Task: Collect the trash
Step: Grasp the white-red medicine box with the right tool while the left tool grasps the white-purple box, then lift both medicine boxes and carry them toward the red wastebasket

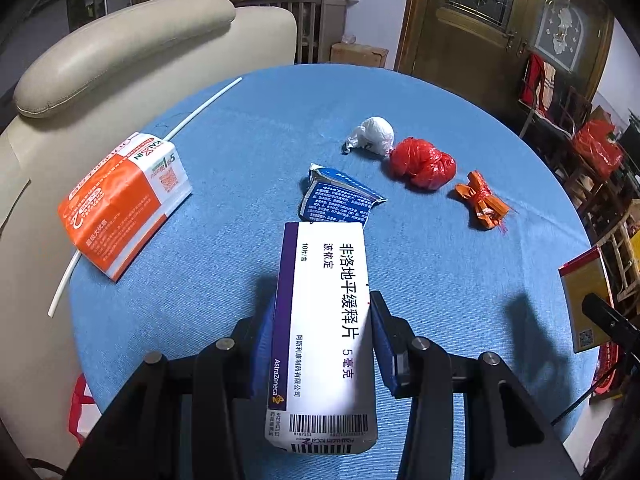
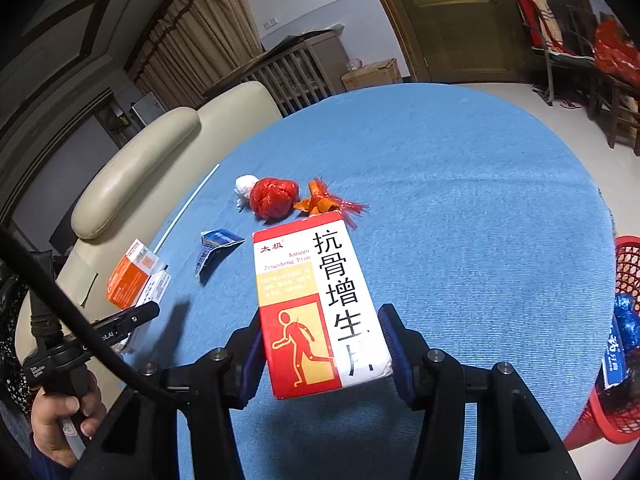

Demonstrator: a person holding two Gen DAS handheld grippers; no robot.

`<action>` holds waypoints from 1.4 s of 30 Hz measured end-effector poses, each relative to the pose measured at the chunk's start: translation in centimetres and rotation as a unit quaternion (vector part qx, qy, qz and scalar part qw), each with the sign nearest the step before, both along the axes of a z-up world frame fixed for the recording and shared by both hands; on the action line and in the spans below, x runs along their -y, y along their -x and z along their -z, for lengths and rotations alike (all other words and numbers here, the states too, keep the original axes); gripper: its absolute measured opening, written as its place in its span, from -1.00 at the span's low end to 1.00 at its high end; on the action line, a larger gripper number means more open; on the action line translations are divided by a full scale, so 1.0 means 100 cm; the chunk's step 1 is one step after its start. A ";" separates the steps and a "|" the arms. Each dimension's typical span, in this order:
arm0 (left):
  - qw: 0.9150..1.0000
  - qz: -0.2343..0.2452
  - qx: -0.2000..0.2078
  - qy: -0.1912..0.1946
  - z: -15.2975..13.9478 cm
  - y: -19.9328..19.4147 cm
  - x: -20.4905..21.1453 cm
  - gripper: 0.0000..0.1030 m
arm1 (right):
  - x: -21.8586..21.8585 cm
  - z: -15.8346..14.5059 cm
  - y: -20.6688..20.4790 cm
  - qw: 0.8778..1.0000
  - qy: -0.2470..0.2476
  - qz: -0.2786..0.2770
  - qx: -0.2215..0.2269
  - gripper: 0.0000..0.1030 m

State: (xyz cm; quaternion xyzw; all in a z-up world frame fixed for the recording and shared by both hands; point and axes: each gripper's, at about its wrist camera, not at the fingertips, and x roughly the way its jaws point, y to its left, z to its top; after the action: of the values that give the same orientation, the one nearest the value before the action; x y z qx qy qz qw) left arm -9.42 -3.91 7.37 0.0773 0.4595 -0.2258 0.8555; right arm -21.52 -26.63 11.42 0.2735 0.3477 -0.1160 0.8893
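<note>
Both claws are loaded — the left gripper (image 1: 324,344) pinches the white-and-purple medicine box (image 1: 326,336) by its long sides, the right gripper (image 2: 324,344) clamps the red-and-white pill box (image 2: 320,308), both lifted over the blue table (image 2: 480,220). Best to carry each level and let go only right above the red basket (image 2: 624,420) at the table's right edge — blue wrappers already lie inside.

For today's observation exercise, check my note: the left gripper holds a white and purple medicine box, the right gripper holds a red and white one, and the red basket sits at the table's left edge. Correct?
Not quite. The red basket sits at the table's right edge, as the right wrist view shows. The left gripper does hold the white and purple box, and the right gripper the red and white box.
</note>
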 end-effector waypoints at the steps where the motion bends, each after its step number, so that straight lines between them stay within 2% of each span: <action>1: 1.000 0.001 0.000 -0.001 0.000 0.001 0.001 -0.09 | 0.001 0.000 0.001 1.000 -0.001 0.002 0.001 0.08; 27: 0.999 0.022 0.013 -0.021 0.001 0.022 0.034 -0.09 | 0.022 0.002 0.021 0.999 -0.012 0.038 0.011 0.08; 42: 0.999 0.025 0.017 -0.021 -0.001 0.026 0.037 -0.09 | 0.022 0.002 0.020 0.999 -0.009 0.039 0.011 0.08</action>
State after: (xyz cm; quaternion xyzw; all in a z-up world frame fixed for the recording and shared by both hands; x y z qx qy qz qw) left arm -12.01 -7.57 7.49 0.1110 0.4474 -0.2360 0.8555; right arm -23.56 -28.87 11.18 0.2964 0.3280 -0.1444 0.8853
